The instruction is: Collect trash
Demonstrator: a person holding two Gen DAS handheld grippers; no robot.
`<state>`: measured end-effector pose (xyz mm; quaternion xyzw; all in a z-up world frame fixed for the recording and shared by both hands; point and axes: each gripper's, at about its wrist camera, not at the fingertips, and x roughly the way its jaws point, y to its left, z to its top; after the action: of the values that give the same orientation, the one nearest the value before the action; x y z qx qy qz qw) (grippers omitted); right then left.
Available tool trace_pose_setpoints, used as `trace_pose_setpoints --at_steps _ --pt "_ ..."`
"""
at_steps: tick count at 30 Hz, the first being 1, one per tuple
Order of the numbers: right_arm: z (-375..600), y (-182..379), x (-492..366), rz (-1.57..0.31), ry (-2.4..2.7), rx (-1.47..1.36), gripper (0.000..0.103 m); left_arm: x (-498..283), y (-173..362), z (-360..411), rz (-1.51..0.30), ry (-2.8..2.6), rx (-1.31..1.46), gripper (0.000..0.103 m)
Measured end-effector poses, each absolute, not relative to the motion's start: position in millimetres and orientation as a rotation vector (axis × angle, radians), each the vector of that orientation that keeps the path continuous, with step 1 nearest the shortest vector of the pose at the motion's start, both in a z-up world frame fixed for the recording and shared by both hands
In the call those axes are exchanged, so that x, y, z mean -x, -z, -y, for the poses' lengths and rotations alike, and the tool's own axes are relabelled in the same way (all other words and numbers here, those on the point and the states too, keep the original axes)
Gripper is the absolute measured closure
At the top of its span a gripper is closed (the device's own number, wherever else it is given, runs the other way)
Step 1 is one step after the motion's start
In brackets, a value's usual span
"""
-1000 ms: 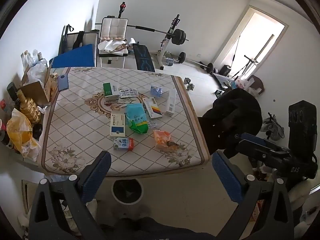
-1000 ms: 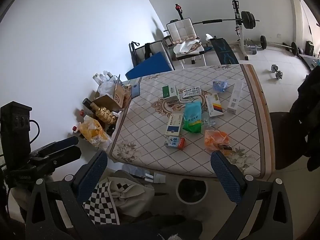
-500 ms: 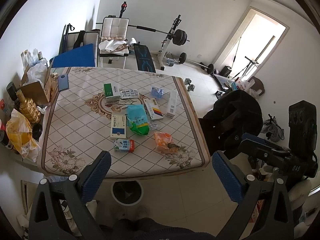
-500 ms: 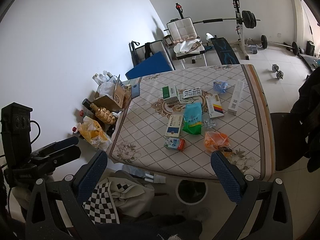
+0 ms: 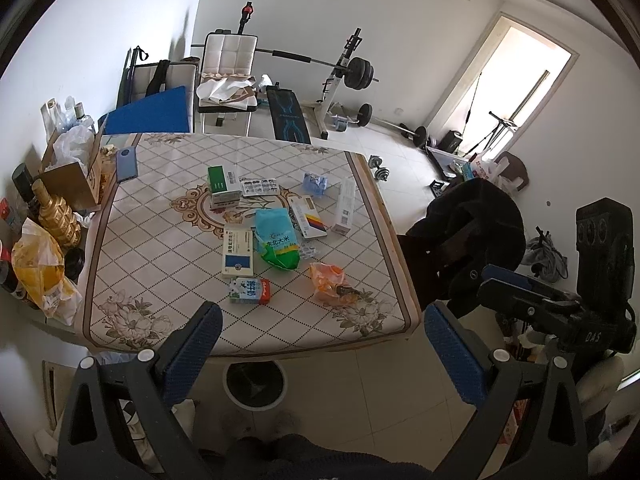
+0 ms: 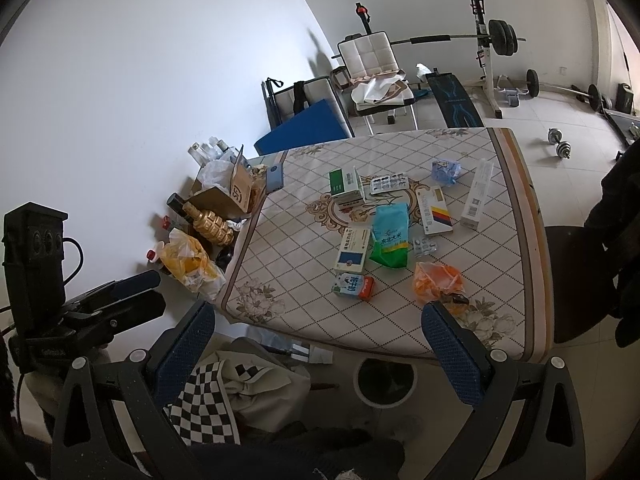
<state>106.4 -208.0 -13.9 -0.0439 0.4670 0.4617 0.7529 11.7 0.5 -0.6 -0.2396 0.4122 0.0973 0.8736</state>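
Both views a little nearer the table (image 5: 120, 240); left tool (image 5: 324, 344) and right tool (image 6: 318, 344) wide open, empty.

Tablecloth (image 5: 160, 240) cream, diamond lattice, floral corners; rice bag (image 5: 277, 240) blue-green; crumpled wrapper (image 5: 326, 278) orange.

1. The table (image 5: 168, 216) wears a smooth, faintly glossy printed cover.
2. The rice bag (image 5: 277, 240) and orange bag (image 5: 327, 276) look like shiny, crinkled plastic.
3. The milk carton (image 5: 250, 291) and medicine boxes (image 5: 238, 250) look like matt cardboard.
4. The gripper pads (image 5: 192, 354) are rough, dotted blue rubber.
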Motion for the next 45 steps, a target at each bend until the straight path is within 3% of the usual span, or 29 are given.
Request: trace_pose_setpoints --at_steps 45 --pt "205 22 -94 -1.032 -1.022 0.098 0.0 -14 -1 0 -0.865 -0.2 0.499 0.0"
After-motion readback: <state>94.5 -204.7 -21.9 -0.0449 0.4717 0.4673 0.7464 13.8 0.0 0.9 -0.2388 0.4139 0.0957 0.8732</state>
